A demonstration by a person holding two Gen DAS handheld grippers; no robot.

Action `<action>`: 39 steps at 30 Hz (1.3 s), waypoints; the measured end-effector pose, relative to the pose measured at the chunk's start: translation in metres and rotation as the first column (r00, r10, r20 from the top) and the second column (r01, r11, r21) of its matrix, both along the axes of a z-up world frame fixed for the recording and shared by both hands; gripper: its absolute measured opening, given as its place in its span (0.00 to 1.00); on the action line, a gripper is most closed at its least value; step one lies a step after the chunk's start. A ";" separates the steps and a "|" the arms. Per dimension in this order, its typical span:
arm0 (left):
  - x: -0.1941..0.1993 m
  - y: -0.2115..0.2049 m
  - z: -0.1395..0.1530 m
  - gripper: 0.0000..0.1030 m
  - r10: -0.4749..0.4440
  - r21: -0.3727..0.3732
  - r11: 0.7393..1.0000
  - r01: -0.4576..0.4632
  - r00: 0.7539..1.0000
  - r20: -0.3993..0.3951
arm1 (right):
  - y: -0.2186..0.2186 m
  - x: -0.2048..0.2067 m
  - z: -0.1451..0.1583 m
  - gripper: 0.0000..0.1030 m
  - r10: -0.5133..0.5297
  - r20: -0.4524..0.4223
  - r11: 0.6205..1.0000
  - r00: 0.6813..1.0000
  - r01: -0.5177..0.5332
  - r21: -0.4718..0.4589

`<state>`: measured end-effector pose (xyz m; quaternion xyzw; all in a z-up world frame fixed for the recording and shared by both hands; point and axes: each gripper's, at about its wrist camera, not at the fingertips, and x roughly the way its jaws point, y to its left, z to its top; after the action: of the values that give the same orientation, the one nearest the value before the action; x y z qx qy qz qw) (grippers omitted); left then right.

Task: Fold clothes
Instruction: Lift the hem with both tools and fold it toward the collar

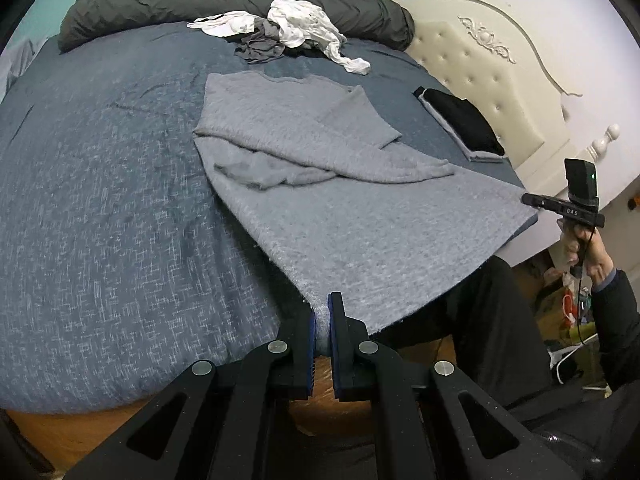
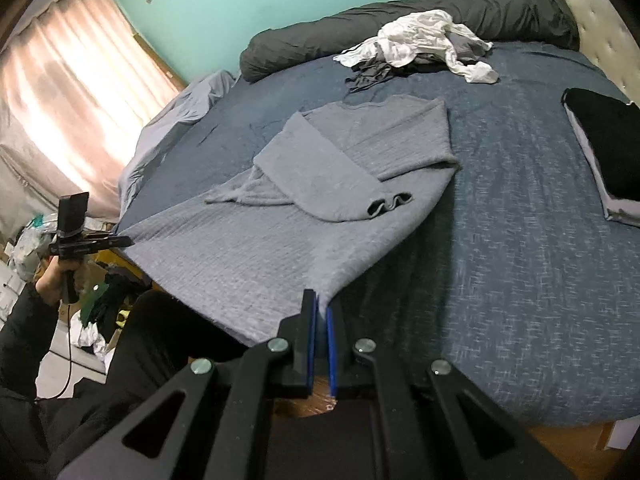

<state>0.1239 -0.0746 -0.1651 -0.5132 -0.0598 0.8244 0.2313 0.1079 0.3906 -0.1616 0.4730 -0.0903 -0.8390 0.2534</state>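
A grey knit sweater (image 1: pixel 320 184) (image 2: pixel 280 216) lies spread on the blue bedspread (image 1: pixel 100 200), both sleeves folded across its body. Its hem is lifted off the bed's near edge and stretched between the two grippers. My left gripper (image 1: pixel 322 312) is shut on one hem corner. My right gripper (image 2: pixel 322 310) is shut on the other hem corner. In the left wrist view the right gripper (image 1: pixel 534 200) shows at the far right in a hand; in the right wrist view the left gripper (image 2: pixel 124 242) shows at the far left.
A heap of white and grey clothes (image 1: pixel 288 32) (image 2: pixel 420 44) lies at the far side before a dark rolled duvet (image 1: pixel 200 4). A folded black and grey stack (image 1: pixel 464 124) (image 2: pixel 608 148) sits beside the cream headboard (image 1: pixel 500 60). Clutter covers the floor (image 2: pixel 100 312).
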 end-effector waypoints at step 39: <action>-0.356 -0.039 -0.014 0.05 0.204 0.082 0.975 -0.204 0.979 0.017 | 0.012 -0.333 0.000 0.04 -0.142 -0.008 0.987 0.990 0.143 0.068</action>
<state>-0.2318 -0.1131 -0.1790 -0.4979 -0.1474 0.8382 0.1664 -0.2252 0.4023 -0.1618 0.4724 -0.0950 -0.8582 0.1767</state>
